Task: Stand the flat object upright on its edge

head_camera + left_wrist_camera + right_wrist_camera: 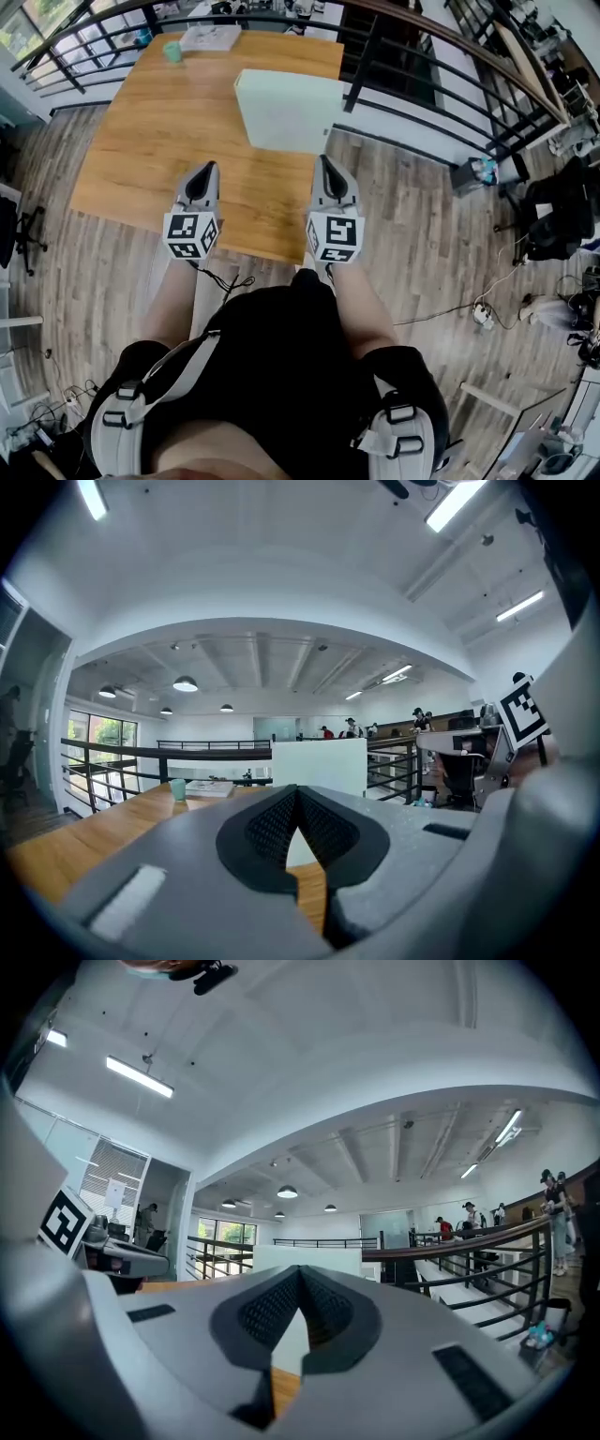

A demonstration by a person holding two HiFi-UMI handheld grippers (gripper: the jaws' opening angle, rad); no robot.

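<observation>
The flat object is a white rectangular panel (286,112) on the right part of the wooden table (159,141). In both gripper views the panel (319,766) (309,1258) rises above the table top like a standing sheet, straight ahead of the jaws. My left gripper (208,169) (297,789) hovers over the table's near edge, shut and holding nothing. My right gripper (325,161) (300,1269) is level with it, just short of the panel's near side, also shut and empty. Neither one touches the panel.
A teal cup (173,51) and a flat white stack (210,37) sit at the table's far end. A black railing (412,84) runs behind and to the right of the table. Cables (483,314) lie on the wooden floor.
</observation>
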